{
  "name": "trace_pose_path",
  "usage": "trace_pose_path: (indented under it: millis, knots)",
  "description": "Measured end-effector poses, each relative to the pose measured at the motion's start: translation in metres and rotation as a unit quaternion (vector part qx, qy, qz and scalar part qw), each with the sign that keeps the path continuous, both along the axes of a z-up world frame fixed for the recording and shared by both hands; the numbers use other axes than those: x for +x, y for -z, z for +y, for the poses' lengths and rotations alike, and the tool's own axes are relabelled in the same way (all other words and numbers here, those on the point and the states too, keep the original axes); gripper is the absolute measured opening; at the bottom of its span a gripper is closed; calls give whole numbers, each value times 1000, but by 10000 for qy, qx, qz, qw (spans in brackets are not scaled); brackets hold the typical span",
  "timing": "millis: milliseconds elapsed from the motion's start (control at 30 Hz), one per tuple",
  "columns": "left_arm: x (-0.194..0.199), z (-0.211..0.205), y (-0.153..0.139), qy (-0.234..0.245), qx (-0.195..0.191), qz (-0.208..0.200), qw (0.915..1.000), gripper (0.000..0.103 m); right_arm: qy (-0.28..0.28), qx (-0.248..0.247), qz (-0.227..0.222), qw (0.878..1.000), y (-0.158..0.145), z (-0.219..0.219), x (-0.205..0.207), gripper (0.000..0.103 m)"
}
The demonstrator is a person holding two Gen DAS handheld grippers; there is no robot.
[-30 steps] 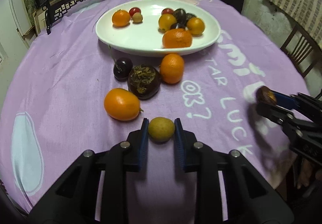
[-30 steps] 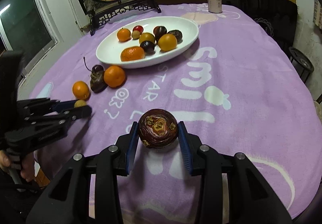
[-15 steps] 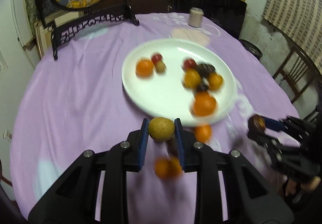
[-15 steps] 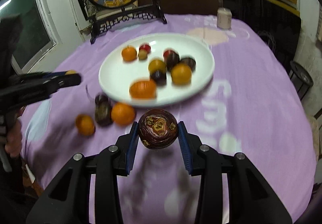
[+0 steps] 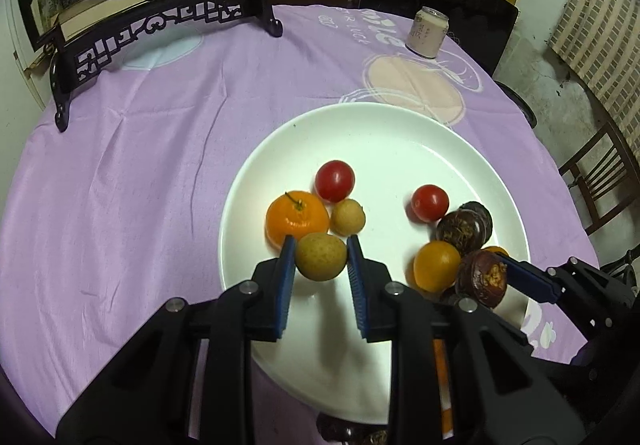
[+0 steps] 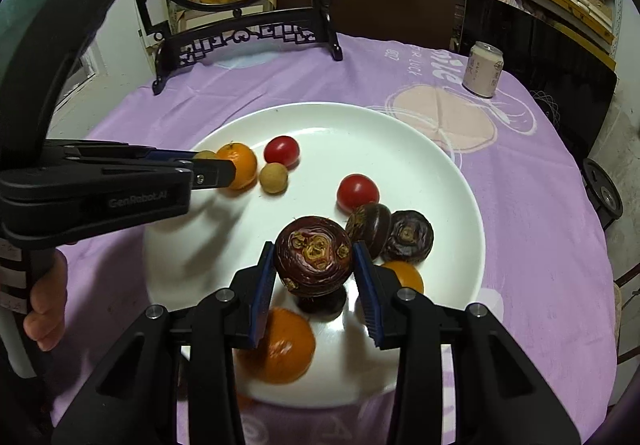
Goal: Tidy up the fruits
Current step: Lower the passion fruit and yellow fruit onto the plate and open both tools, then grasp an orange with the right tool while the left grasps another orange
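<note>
The left tongs point(image 5: 321, 259) are closed on a small yellow-green fruit point(image 5: 321, 256), pinched between the two blue pads and held above the near left part of the white plate point(image 5: 400, 133). Just beyond the left pad sits an orange point(image 5: 297, 219) with a short stem, and just beyond the right pad a small tan fruit point(image 5: 348, 218); a red tomato point(image 5: 334, 181) lies right behind those two.

The right tongs point(image 6: 314, 265) are closed on a dark purple fruit point(image 6: 313, 256), its brown-marked end turned up toward the camera, held over the near right part of the plate. Below and just left of these tongs lies a large orange point(image 6: 286, 345), close to the plate's near edge. Just to their right a smaller orange fruit point(image 6: 404, 275) shows past the right pad. Directly beyond them two more dark purple fruits point(image 6: 390, 231) lean against each other, and a second red tomato point(image 6: 357, 192) sits a little farther on.

The plate rests on a table covered with a purple cloth point(image 5: 120, 165). Well beyond the plate to the right stands a pale drink can point(image 6: 485, 69). At the far edge of the table stands a carved black stand point(image 6: 248, 35) holding a round picture of deer.
</note>
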State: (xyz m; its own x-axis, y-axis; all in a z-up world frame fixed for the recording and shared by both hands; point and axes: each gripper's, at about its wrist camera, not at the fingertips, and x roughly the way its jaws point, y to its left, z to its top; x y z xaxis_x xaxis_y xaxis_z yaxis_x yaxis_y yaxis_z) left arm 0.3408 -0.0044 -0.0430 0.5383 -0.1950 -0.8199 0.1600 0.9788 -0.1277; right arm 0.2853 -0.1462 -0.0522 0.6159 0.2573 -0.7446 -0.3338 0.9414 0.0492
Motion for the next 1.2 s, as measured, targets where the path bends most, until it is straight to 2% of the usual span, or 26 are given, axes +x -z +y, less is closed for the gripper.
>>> trace_pose_path:
  millis: [33, 67, 100, 133, 300, 400, 467, 600, 733, 833, 967, 1000, 1033, 1067, 1200]
  knots:
    - [3, 1, 1, -9, -1, 16, 10000, 26, 14, -40, -18, 10000, 1, 1, 1, 40]
    - [5, 1, 1, -22, -4, 17, 10000, 33, 18, -102, -36, 9999, 1, 2, 2, 43]
    - [5, 1, 0, -41, -5, 13, 10000, 46, 37, -203, -66, 9998, 0, 3, 1, 53]
    - [2, 3, -3, -80, -7, -48, 10000, 49, 78, -258, -127, 9996, -2, 3, -1, 59]
    - [-27, 10, -28, -83, -134, -383, 9991, 52, 95, -134, -317, 9994, -19, -8, -28, 59]
    - [-71, 19, -39, -141, -113, -669, 9976, 59, 38, 35, -211, 9998, -19, -17, -59, 59]
    - [-100, 25, -35, -166, -169, -731, 9970, 62, 33, 204, -158, 9997, -15, -24, -83, 59]
    - [-158, 41, -13, -362, -176, -815, 9959, 62, -45, 489, 16, 9988, 1, -29, -129, 59]
    - [-191, 51, 6, -424, -203, -723, 9963, 62, -95, 536, 381, 9978, 18, -15, -131, 59]
    - [-204, 59, 14, -465, -149, -658, 9966, 62, -42, 787, 283, 9965, 18, -11, -125, 59]
    - [-216, 69, 15, -503, -128, -678, 9964, 62, 114, 541, 107, 9984, 20, 1, -117, 59]
    - [-218, 72, 16, -489, -125, -698, 9963, 62, 132, 526, 108, 9985, 21, 4, -115, 58]
    - [-219, 74, 15, -477, -126, -709, 9963, 62, 146, 535, 117, 9984, 23, 6, -113, 50]
    - [-219, 76, 16, -457, -143, -720, 9963, 62, 163, 512, 137, 9985, 25, 9, -111, 49]
    - [-224, 78, 16, -284, -295, -788, 9960, 62, 215, 488, 286, 9982, 33, 14, -99, 48]
